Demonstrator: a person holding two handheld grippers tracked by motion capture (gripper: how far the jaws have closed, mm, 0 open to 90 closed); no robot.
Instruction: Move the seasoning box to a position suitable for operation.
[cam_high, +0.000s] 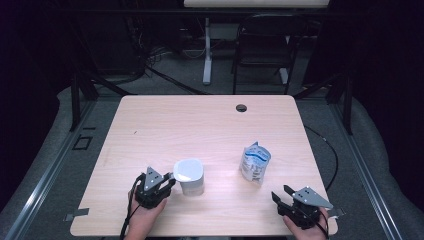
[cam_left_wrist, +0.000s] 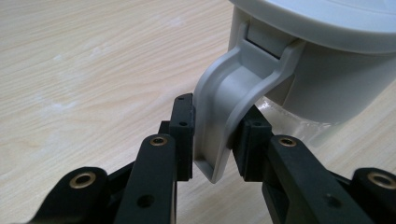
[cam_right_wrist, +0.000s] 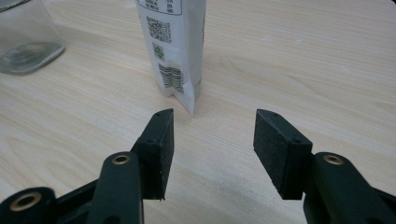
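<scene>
High view: left gripper at jar, right gripper near pouch; left gripper view: pads clamp latch, thin hold may slip or tip the jar; right gripper view: jaws open, empty, pouch just ahead, may topple if nudged.

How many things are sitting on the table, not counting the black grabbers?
2. A white-lidded jar sits near the left gripper, whose jaws clamp its lid latch. A white pouch stands upright ahead of the open right gripper.
</scene>
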